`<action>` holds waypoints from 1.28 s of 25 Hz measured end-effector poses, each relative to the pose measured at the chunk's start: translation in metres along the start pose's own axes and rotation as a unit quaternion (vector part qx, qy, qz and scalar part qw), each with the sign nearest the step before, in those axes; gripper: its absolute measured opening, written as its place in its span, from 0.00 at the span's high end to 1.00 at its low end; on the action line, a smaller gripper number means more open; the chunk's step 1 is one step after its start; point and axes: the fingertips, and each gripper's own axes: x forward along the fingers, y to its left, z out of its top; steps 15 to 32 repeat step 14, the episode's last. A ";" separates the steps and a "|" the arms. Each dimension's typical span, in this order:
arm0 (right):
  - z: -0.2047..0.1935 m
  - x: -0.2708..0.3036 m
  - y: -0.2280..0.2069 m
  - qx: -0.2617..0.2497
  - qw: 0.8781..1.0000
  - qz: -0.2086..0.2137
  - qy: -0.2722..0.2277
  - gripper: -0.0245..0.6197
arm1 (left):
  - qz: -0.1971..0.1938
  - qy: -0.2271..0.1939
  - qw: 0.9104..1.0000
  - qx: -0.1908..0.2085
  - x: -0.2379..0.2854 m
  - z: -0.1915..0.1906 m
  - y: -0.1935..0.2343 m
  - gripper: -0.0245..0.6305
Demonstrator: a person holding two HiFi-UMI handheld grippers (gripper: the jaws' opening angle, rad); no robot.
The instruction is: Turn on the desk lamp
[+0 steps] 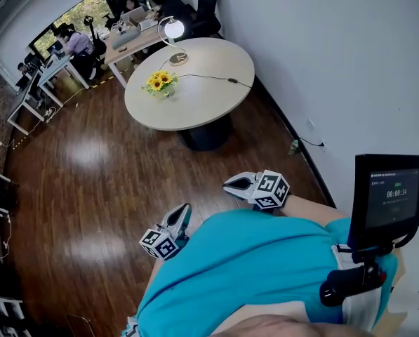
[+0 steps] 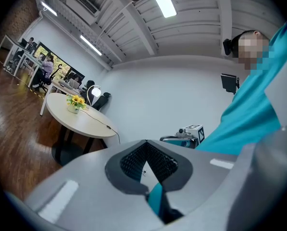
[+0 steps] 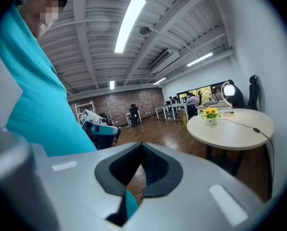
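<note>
The desk lamp stands at the far edge of a round beige table, and its round head glows white. Its cable runs across the tabletop to an inline switch. The lamp also shows far off in the left gripper view, and the lamp in the right gripper view. Both grippers hang close to the person's teal shirt, well short of the table. My left gripper has its jaws together with nothing in them. My right gripper is likewise shut and empty.
A vase of sunflowers stands on the table near the lamp. A wall runs along the right, with a small green bottle on the floor by it. Desks with seated people fill the back left. A dark screen hangs at the person's chest.
</note>
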 end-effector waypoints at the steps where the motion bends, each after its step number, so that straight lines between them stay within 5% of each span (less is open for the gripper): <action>1: 0.003 -0.002 0.002 0.000 1.000 0.001 0.000 0.96 | 0.000 0.001 1.000 0.001 0.000 0.002 -0.003 0.93; 32: -0.017 -0.014 -0.011 -0.004 1.000 -0.013 -0.020 0.96 | -0.008 0.017 1.000 0.009 0.013 -0.027 0.010 0.93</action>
